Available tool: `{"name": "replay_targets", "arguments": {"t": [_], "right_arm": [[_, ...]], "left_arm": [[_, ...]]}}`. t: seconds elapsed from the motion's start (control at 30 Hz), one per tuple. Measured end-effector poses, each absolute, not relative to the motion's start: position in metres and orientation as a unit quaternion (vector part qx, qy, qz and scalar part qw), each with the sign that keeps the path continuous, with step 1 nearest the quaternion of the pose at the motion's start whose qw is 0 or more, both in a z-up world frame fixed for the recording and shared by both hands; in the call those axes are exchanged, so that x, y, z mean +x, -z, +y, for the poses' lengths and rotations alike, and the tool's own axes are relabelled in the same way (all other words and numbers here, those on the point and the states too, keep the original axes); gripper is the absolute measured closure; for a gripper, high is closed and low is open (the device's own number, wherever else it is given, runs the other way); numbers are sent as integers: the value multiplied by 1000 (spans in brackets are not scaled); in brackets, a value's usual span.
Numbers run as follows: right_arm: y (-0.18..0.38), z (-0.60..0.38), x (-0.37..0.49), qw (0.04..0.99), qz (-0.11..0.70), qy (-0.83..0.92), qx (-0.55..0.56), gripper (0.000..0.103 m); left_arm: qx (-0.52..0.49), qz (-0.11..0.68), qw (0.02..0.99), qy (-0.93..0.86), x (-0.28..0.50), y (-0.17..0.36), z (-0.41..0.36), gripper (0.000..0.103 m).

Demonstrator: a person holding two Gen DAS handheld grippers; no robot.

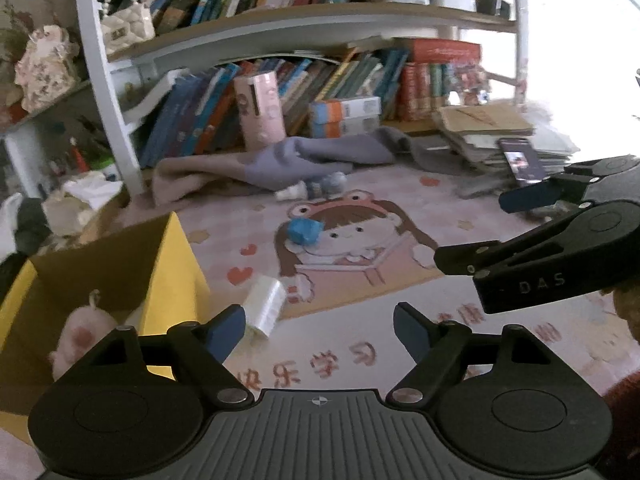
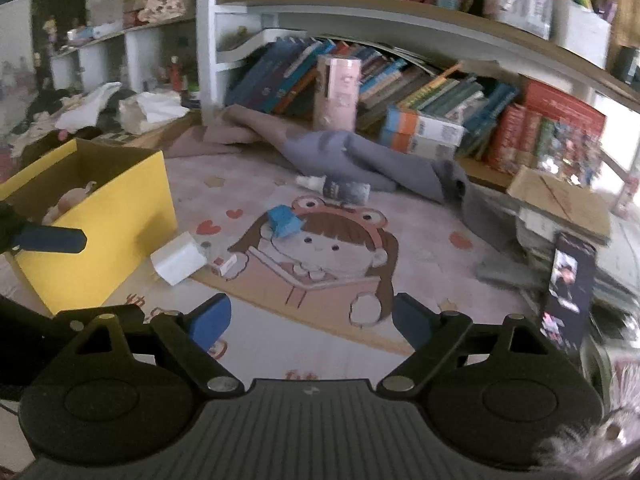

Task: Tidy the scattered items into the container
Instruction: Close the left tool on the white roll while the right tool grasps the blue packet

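Observation:
A yellow cardboard box (image 1: 176,272) (image 2: 120,200) stands open on the cartoon mat, with a pink plush toy (image 1: 80,336) inside. A white packet (image 1: 266,306) (image 2: 178,260) lies beside the box. A blue crumpled item (image 1: 304,231) (image 2: 282,221) lies mid-mat. A small bottle (image 1: 316,189) (image 2: 340,188) lies on its side near the grey cloth. My left gripper (image 1: 320,330) is open and empty, just right of the box. My right gripper (image 2: 312,322) is open and empty above the mat; it also shows at the right of the left wrist view (image 1: 480,228).
A grey and beige cloth (image 1: 280,164) (image 2: 352,152) lies along the bookshelf (image 1: 280,20). Leaning books and a pink carton (image 1: 262,110) stand behind it. A paper stack with a phone (image 1: 522,160) (image 2: 568,288) sits at the right.

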State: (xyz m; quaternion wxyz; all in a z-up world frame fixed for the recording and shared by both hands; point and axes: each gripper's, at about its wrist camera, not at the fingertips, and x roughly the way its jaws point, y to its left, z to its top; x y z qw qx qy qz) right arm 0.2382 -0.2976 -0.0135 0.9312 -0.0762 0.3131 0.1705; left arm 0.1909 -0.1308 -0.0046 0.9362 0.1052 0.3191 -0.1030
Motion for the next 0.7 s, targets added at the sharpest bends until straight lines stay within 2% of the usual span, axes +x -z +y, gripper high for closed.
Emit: {"name": "replay_targets", "arguments": {"t": [0.07,0.17,0.5,0.7], "right_arm": [[16,-301,251,931,307,-183,-78,16],[21,-303,273,929,301,-199,-80,16],[49,-289,344,917,302,-242,-96,20],[69,-270,378,907,313,-266,-96,22]], "left_arm": [[112,316,938,89,198,5,-137,22],[124,317,937,73,208,7,-144,28],[123,348,929,27,243,27,-146,30],[109,377,920,-5,268,48,-139,47]]}}
